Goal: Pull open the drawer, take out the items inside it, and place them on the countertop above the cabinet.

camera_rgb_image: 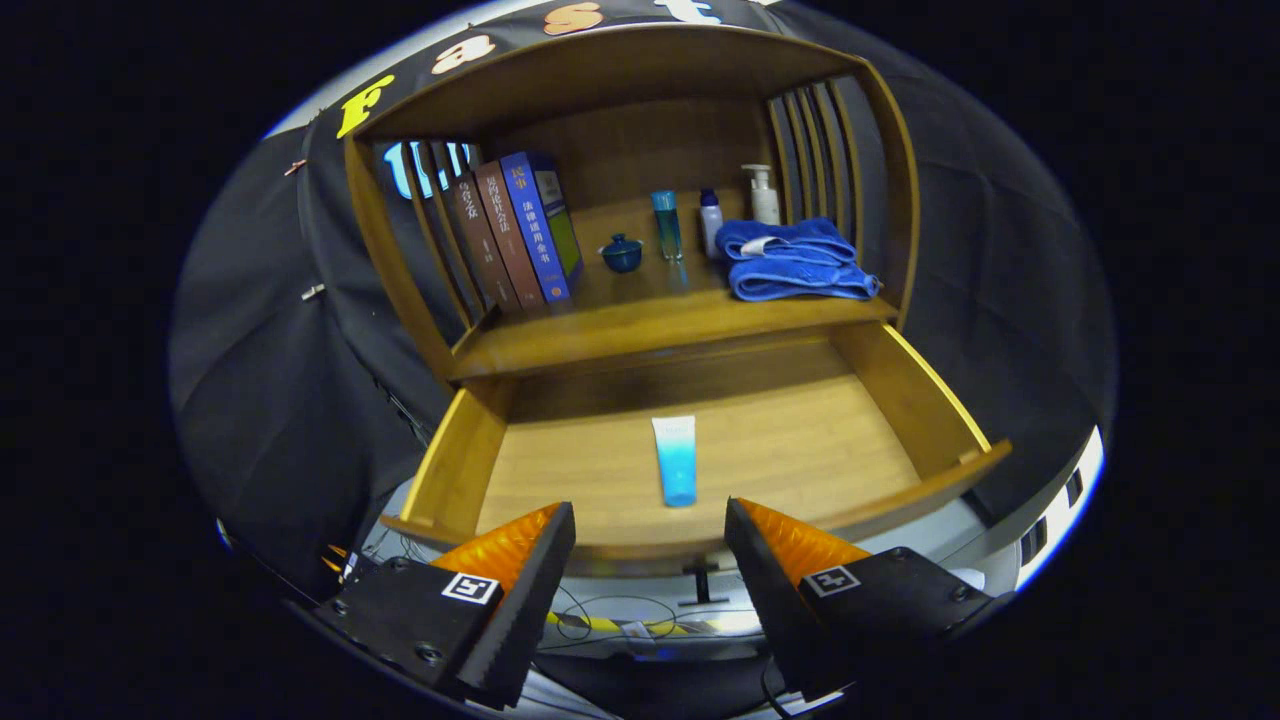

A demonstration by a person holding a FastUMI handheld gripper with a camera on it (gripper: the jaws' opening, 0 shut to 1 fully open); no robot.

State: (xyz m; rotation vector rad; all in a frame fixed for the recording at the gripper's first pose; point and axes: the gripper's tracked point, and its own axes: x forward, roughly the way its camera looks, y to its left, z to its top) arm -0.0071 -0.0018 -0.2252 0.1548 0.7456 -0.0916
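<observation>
Now, drawer (900,400): pulled right out, side walls wide apart, bare wood floor all around the tube.
Tube (676,460): lying flat mid-drawer, near the drawer's front lip, touching no wall.
Gripper (650,530): jaws spread wide, holding nothing, just short of the drawer's front lip; tube ahead, between their lines.
Desk (640,325): above the drawer, front strip free; books (515,235), towel (795,260), bottles behind.

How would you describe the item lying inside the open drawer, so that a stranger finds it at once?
Under the wooden shelf, the drawer is pulled open. On its floor, just beyond the open gripper, lies a small tube. It is the drawer's one item: flat, pale at the far end, bright blue at the near one.
</observation>
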